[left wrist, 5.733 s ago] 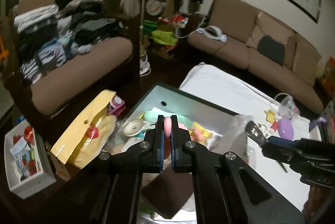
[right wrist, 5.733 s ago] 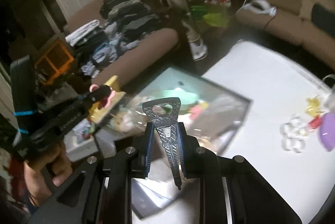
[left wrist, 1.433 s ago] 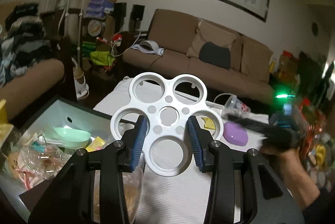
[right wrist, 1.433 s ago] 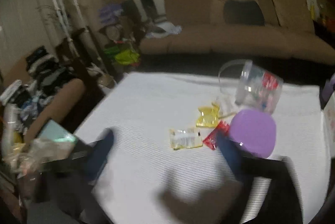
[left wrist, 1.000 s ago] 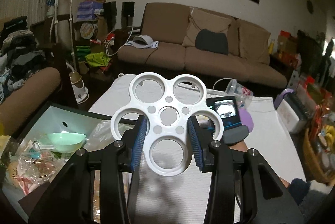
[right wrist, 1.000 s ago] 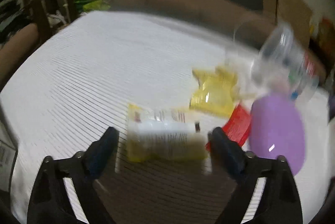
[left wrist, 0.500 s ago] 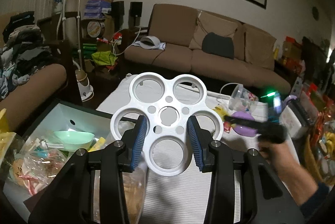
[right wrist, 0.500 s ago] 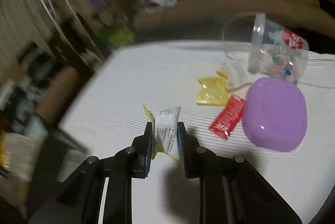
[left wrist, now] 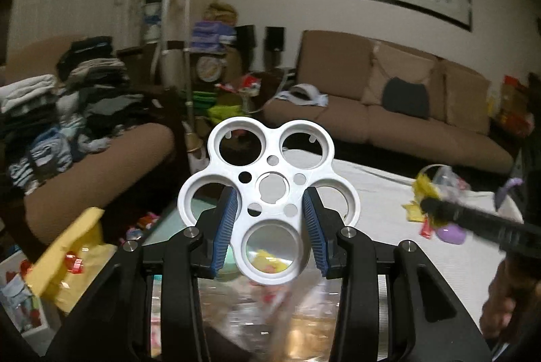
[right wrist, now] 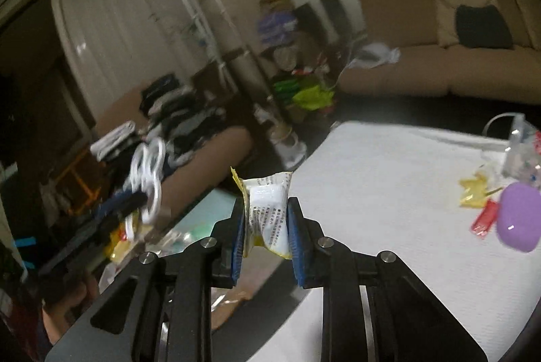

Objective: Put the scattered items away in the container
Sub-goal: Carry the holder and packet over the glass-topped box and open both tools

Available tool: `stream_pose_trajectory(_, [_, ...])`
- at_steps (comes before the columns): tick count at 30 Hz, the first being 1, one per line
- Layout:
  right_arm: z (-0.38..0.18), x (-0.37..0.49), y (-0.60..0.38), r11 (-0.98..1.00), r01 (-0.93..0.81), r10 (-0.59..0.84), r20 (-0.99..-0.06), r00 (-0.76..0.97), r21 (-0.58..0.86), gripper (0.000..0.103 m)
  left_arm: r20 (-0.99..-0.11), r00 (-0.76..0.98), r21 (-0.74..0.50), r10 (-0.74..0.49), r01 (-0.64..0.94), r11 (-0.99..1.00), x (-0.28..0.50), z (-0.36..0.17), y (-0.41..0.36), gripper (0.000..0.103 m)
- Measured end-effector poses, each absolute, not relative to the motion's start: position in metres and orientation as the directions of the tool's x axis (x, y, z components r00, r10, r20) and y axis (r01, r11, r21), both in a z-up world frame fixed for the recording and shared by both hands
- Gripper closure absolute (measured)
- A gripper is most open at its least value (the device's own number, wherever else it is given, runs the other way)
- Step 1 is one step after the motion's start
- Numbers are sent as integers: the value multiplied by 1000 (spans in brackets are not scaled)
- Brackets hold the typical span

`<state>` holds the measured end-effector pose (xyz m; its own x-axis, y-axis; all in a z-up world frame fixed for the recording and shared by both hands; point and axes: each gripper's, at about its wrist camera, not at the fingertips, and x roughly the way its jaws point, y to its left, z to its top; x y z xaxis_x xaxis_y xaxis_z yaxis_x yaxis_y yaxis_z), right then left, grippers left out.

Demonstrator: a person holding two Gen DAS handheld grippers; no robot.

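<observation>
Since a moment ago the right gripper [right wrist: 266, 223] has lifted the small sachet [right wrist: 267, 209] off the white table [right wrist: 389, 193], its pads pinched narrow on the wrapper. The open container [right wrist: 203, 209] lies ahead and to its left (below both claws). The left gripper [left wrist: 270, 220], clamped at mid-width on the flat white ring holder [left wrist: 268, 193] held upright, has swung over that container and is nearer.

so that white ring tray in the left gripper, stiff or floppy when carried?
Probably stiff: the white ring tray stands flat and upright from an edge pinch in the left gripper. Likely light, being mostly holes. Smooth plastic may twist or slip between the pads.
</observation>
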<state>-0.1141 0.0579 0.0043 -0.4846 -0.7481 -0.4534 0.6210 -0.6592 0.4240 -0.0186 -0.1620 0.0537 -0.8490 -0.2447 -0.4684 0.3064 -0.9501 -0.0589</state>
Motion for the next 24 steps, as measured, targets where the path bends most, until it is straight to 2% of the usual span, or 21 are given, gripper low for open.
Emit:
stream_pose_trajectory(8, [-8, -91, -22, -562, 703, -803, -492, -337, 436, 78, -550, -796, -125, -251, 376, -918, -2, 45, -228, 65])
stream_pose_trajectory(13, [-8, -81, -51, -522, 740, -816, -501, -289, 423, 76, -579, -763, -86, -287, 407, -909, 3, 35, -248, 65])
stream_pose_trajectory(15, [-8, -78, -59, -506, 744, -827, -490, -276, 436, 69, -596, -762, -131, -254, 404, -905, 4, 32, -252, 65])
stream_pose_trajectory(16, [-9, -78, -61, -501, 741, -833, -483, -271, 447, 58, -600, -761, -153, -248, 414, -897, 4, 33, -252, 65])
stream_pose_trajectory(17, [-12, -79, -62, -499, 732, -837, -478, -267, 464, 40, -597, -762, -158, -251, 418, -895, 4, 34, -252, 65])
stream_pose_trajectory(19, [-13, -83, -58, -513, 714, -832, -480, -277, 477, 31, -594, -753, -138, -282, 440, -887, 3, 38, -250, 57])
stream_pose_trajectory(21, [-12, -90, -52, -536, 698, -817, -499, -288, 475, 31, -583, -747, -110, -319, 461, -880, 4, 41, -248, 28])
stream_pose_trajectory(24, [-6, -99, -29, -563, 671, -810, -485, -331, 482, 30, -570, -745, -104, -346, 483, -869, 8, 43, -251, 25])
